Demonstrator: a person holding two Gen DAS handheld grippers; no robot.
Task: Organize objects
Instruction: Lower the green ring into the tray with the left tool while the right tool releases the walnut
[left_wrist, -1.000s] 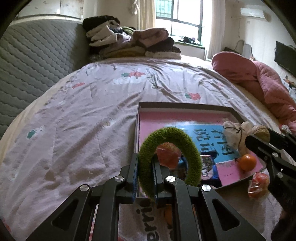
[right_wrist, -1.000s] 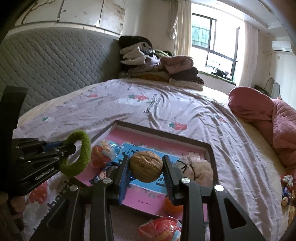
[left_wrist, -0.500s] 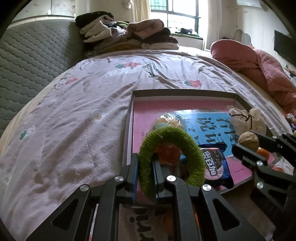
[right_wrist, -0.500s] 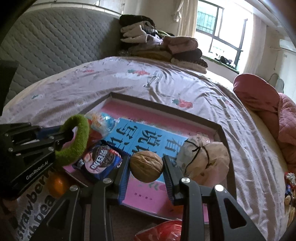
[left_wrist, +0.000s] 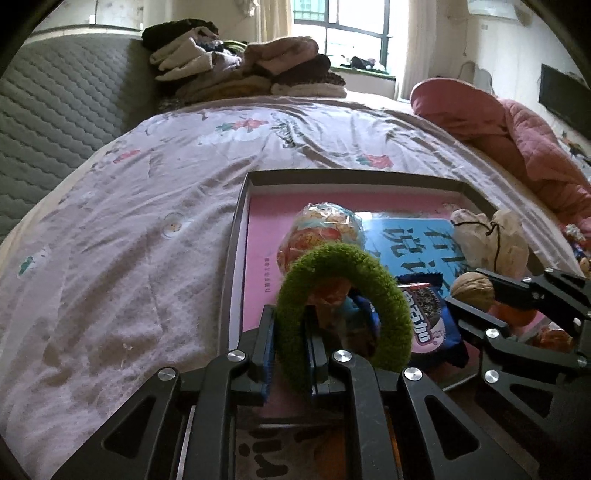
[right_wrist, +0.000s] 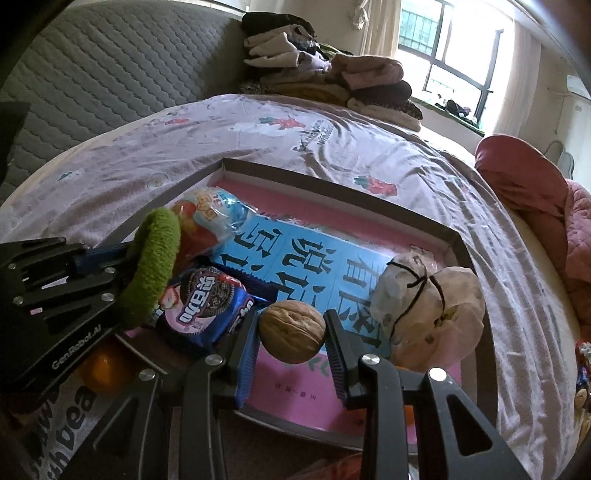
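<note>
On the left, the left gripper (left_wrist: 290, 354) is seen with its jaws almost fully closed, and the fuzzy green ring (left_wrist: 343, 302) is pinched between them by one side of its loop. A second ago the ring was held higher, above the near edge of the tray; now it has been brought down low over the near left part of the tray (left_wrist: 236, 258), right above the cookie packet (right_wrist: 201, 308) and just in front of the shiny snack bag (left_wrist: 321, 236). It cannot be told whether the ring is touching the packet yet. Farther to the right, the right gripper (right_wrist: 291, 332) is seen with its jaws partly open, as wide as the walnut (right_wrist: 291, 330) that is squeezed between them. The walnut has been carried down too, from high over the middle of the tray to low over the pink and blue book (right_wrist: 295, 254), just beside the tied plastic bag (right_wrist: 432, 314). Both things have been moved into the tray's space but have not been let go. It is judged that the putting-down step is nearly reached, and that only the letting go is left for these two things. An orange (right_wrist: 105, 373) and a red packet are still outside the tray on the bed (left_wrist: 129, 240), so more tidying is probably needed.
</note>
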